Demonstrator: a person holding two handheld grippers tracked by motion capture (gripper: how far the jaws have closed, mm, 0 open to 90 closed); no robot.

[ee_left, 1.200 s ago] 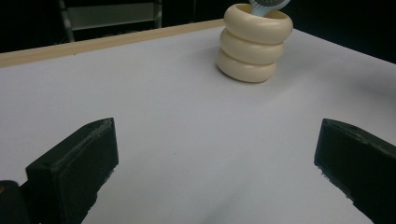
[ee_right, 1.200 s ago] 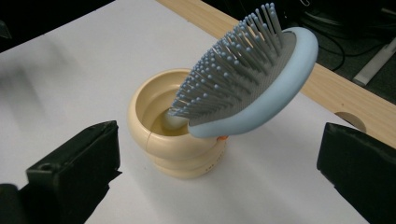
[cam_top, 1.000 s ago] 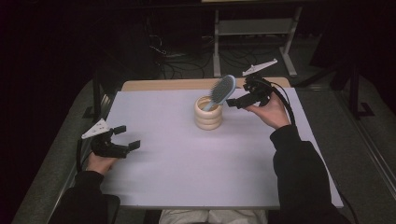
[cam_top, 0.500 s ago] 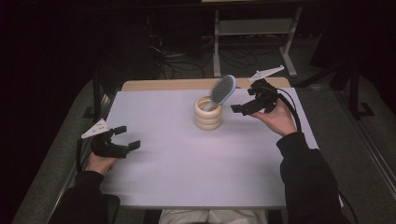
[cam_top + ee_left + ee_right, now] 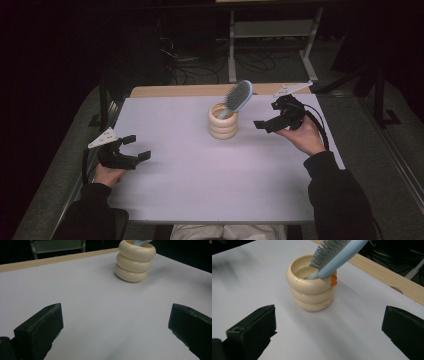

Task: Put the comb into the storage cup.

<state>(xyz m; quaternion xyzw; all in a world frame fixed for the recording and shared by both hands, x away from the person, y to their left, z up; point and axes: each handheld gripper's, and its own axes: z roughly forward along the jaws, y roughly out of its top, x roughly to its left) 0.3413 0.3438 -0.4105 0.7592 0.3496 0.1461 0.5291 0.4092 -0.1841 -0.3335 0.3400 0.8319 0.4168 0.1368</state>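
A cream ringed holder (image 5: pixel 223 121) (image 5: pixel 135 261) (image 5: pixel 312 283) stands upright toward the back middle of the white table (image 5: pixel 200 180). A light-blue hairbrush (image 5: pixel 237 97) (image 5: pixel 337 256) sits handle-down in it, head leaning to the right over the rim. My right gripper (image 5: pixel 267 121) hovers open just right of the holder, pointed at it, nothing between its jaws. My left gripper (image 5: pixel 136 147) rests open near the table's left edge, far from the holder, holding nothing.
A wooden strip (image 5: pixel 200 90) runs along the table's far edge. Beyond it stand a metal rack (image 5: pixel 270 30) and cables on a dark floor. An orange tab (image 5: pixel 333 280) shows on the holder's side.
My right gripper has let go of the hairbrush, drawn back to the right and slightly toward me, away from the holder. The brush stays in the holder. The left gripper has not moved.
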